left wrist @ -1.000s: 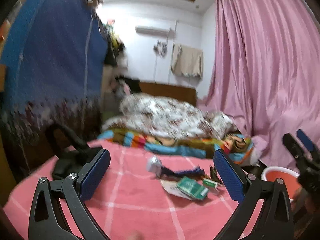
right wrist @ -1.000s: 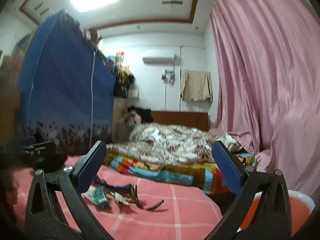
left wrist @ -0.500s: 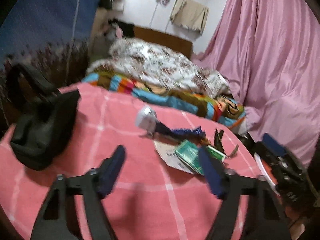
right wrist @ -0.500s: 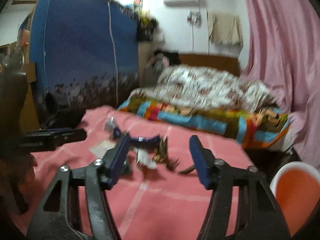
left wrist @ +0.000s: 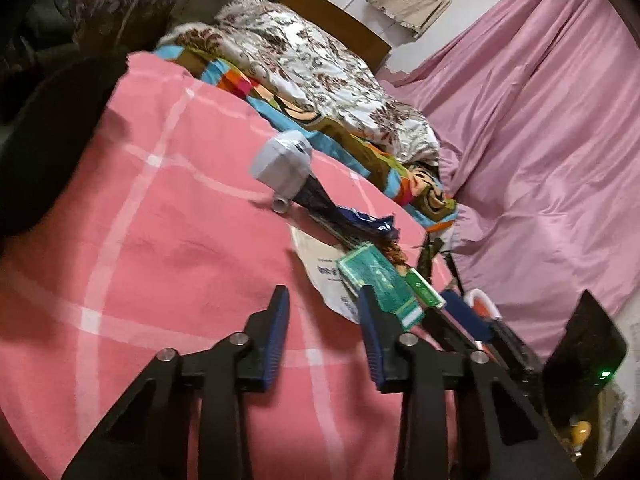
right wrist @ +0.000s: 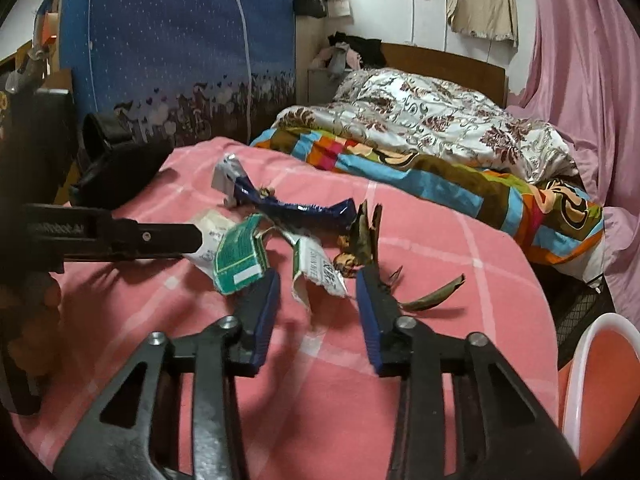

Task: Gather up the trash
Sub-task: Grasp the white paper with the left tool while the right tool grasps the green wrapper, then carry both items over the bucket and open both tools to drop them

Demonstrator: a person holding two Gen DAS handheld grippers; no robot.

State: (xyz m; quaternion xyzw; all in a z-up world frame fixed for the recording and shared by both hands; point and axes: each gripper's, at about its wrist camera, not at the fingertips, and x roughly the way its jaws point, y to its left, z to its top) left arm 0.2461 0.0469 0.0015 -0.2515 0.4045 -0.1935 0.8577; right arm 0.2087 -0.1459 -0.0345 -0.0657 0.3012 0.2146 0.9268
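Pink checked bedspread (right wrist: 420,240) carries trash pile (right wrist: 280,236) at frame centre; right gripper (right wrist: 316,300) and left gripper (left wrist: 322,320) closing, nothing gripped; recommend straddling torn wrapper (right wrist: 316,268) squarely before pinching

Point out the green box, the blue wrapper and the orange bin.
green box (right wrist: 239,260), right wrist view, its printed top face
blue wrapper (right wrist: 296,210), right wrist view, its crumpled middle
orange bin (right wrist: 580,352), right wrist view, its white rim

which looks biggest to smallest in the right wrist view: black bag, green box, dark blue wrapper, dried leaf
1. black bag
2. dark blue wrapper
3. green box, close to the wrapper in apparent size and nearer the camera, so that order is unsure
4. dried leaf
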